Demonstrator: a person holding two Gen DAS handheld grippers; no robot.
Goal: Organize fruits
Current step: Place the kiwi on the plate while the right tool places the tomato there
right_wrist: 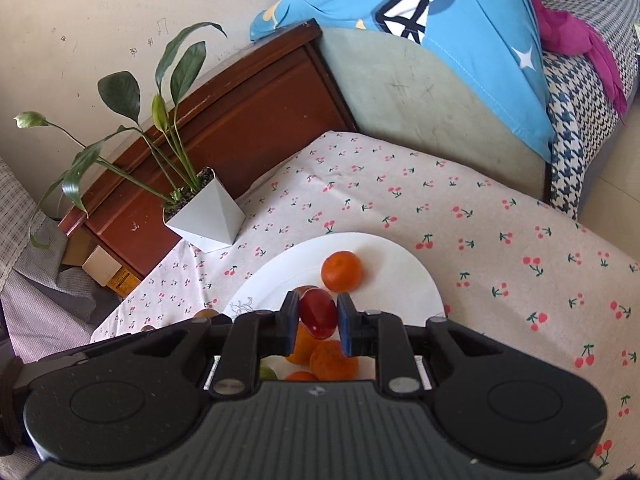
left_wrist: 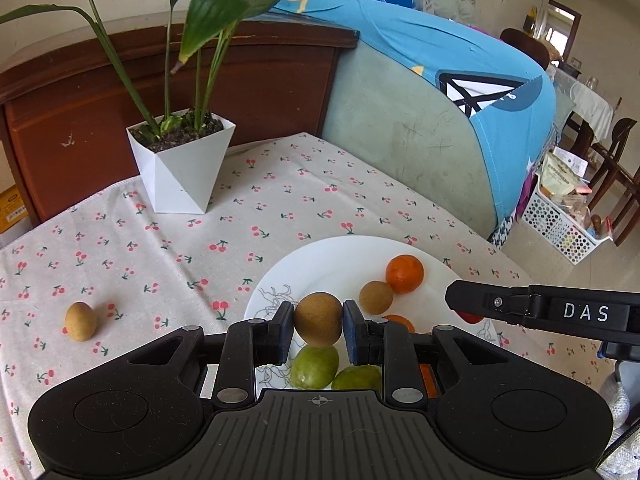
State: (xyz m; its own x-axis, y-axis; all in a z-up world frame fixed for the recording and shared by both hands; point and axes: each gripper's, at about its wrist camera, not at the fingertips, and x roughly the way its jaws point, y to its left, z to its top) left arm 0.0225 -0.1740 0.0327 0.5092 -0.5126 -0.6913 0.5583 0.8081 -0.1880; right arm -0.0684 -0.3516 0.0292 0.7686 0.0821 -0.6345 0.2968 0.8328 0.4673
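My left gripper (left_wrist: 318,326) is shut on a brown longan-like fruit (left_wrist: 318,316), held above the near side of the white plate (left_wrist: 328,256). On the plate lie an orange (left_wrist: 405,273), another brown fruit (left_wrist: 375,297) and two green fruits (left_wrist: 314,366). One more brown fruit (left_wrist: 81,321) sits on the cloth at the left. My right gripper (right_wrist: 318,318) is shut on a red cherry tomato (right_wrist: 318,316) over the same plate (right_wrist: 396,268), above several oranges (right_wrist: 334,360). A single orange (right_wrist: 341,271) lies farther back. The right gripper's finger (left_wrist: 520,306) shows at the right of the left wrist view.
A white faceted pot with a leafy plant (left_wrist: 182,160) stands at the back of the cherry-print tablecloth (left_wrist: 280,200). Behind are a dark wooden headboard (left_wrist: 80,120) and a blue cushion (left_wrist: 460,64). A white basket (left_wrist: 560,224) sits on the floor at the right.
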